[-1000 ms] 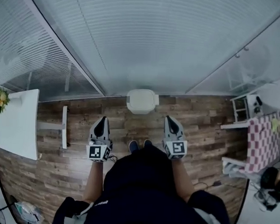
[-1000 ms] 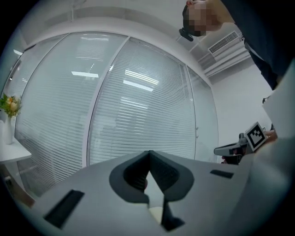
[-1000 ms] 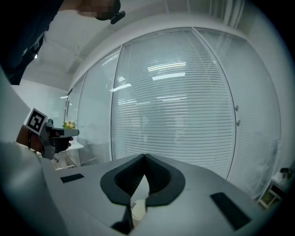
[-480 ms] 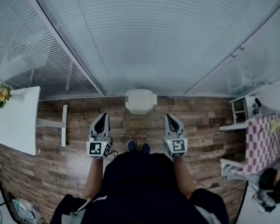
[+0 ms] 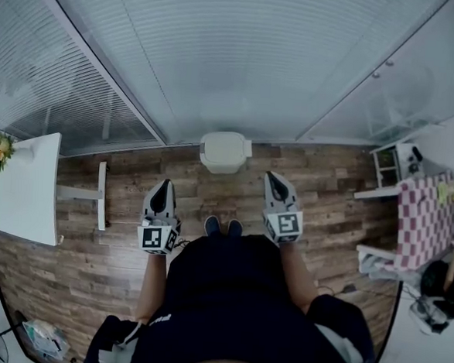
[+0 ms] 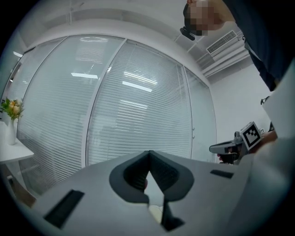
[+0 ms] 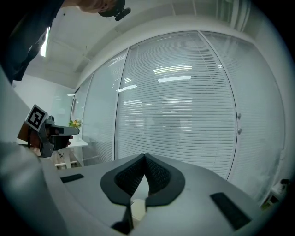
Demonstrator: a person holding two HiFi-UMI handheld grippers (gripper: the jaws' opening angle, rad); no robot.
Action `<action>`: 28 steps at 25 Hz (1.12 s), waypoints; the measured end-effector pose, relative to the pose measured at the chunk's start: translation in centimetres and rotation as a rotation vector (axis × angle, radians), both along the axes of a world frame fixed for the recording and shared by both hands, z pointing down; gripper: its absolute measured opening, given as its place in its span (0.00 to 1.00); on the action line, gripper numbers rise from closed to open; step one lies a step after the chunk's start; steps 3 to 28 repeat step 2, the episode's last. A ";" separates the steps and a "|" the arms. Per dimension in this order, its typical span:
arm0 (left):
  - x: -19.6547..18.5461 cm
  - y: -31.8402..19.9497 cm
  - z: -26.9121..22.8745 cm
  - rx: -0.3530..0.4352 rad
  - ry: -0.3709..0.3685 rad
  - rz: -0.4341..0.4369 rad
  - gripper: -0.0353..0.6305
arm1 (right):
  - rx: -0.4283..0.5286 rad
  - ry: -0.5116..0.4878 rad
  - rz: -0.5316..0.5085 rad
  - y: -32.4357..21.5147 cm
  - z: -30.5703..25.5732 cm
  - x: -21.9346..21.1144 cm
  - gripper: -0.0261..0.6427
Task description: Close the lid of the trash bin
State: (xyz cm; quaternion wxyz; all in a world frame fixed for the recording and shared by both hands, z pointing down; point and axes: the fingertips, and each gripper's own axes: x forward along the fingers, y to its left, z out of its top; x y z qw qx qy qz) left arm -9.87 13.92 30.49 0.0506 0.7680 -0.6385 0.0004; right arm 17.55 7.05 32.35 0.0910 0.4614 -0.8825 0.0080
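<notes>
Left tongs: my left gripper has its grey jaws together at the tips, with nothing clamped between them.
Right tongs: my right gripper is the same, tips meeting and empty.
Pose: I hold both out in front of my waist, side by side and well apart, pointing ahead at the glass wall with white slatted blinds.
Task's thing: the cream plastic trash bin with rounded corners stands on the brown wooden plank floor, right against the foot of that glass wall.
Direction: it lies ahead of my dark shoes and between the lines of the two tongs, low down from where I hold them, so I judge any reach goes forward and down.
Nearer hand: the right gripper's tip sits a little closer to the bin than the left's.
Axis: the bin's top looks nearly square, slightly wider across than deep, and a small tab juts from its right side. I cannot tell what the tab is.
Lid: from above I see one smooth cream face and no dark opening, so it appears to lie down already.
Off to the side: a white rectangular table stands far to my left.
</notes>
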 end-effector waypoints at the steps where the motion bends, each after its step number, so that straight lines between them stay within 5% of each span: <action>1: -0.1 0.1 0.1 -0.002 0.001 0.001 0.06 | 0.003 0.004 -0.002 0.1 -0.1 -0.2 0.04; 28: -0.1 0.2 0.1 -0.004 0.002 0.003 0.06 | 0.005 0.008 -0.004 0.1 -0.2 -0.3 0.04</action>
